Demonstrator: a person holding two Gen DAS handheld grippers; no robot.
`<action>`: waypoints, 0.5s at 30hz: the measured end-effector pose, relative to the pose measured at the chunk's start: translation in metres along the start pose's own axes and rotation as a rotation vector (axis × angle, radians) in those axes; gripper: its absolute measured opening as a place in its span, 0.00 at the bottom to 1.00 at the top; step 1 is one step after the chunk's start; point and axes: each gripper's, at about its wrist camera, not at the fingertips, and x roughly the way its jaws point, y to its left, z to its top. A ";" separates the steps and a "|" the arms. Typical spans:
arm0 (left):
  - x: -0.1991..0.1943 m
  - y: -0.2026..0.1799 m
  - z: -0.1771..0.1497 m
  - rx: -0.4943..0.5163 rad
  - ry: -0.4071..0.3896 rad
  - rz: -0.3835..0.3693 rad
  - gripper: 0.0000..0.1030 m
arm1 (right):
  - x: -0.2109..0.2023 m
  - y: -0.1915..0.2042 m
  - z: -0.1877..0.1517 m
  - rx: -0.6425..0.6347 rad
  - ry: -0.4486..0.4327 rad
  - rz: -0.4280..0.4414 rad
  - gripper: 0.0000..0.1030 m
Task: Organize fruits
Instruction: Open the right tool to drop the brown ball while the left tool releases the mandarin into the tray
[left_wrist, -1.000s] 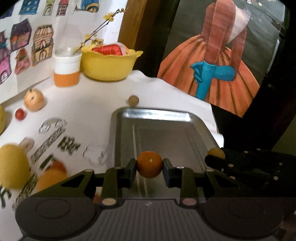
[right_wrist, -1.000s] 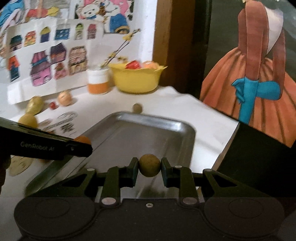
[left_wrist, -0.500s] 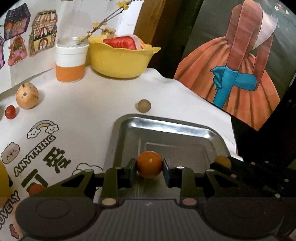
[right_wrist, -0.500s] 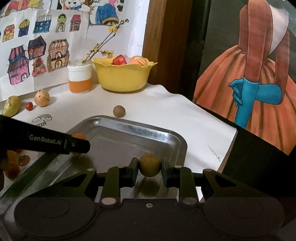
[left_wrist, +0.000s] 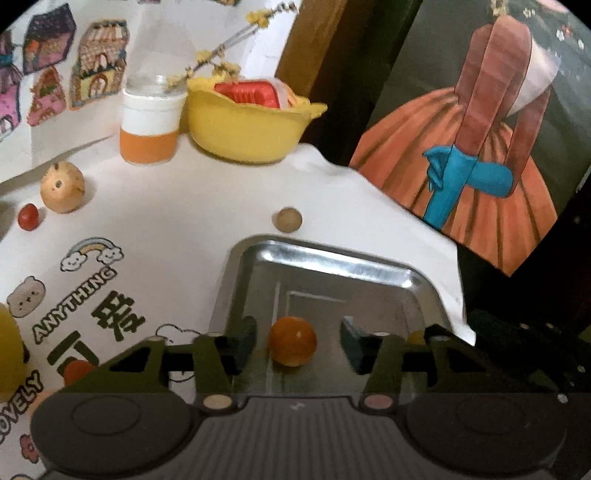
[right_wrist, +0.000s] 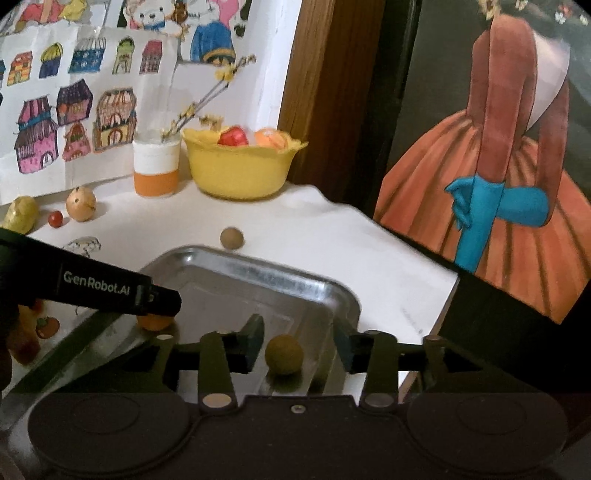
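Jaws of both grippers spread, orange fruit (left_wrist: 292, 345) and brown fruit (right_wrist: 283, 354) loose between.

The metal tray (left_wrist: 332, 258) is gleaming, its rim glossy and its floor dully scuffed. The orange fruit (left_wrist: 292, 341) is showing a smooth, shiny skin, while the tan fruit (right_wrist: 283, 353) is looking matt and rough. The left hand-held gripper (left_wrist: 297, 341) is looking like matt black plastic.

Left gripper (left_wrist: 298, 341) now spread wide, orange (left_wrist: 292, 345) released onto tray (left_wrist: 332, 258), right gripper (right_wrist: 298, 347) likewise parted, tan fruit (right_wrist: 283, 353) resting on tray floor
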 end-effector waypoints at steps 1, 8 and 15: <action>-0.004 0.000 0.001 -0.007 -0.009 -0.004 0.61 | -0.005 -0.001 0.001 -0.002 -0.013 -0.009 0.54; -0.039 -0.001 0.009 -0.046 -0.095 0.009 0.88 | -0.043 -0.005 0.009 0.003 -0.096 -0.050 0.84; -0.082 0.000 0.012 -0.077 -0.192 0.024 0.99 | -0.091 -0.007 0.016 0.011 -0.206 -0.076 0.99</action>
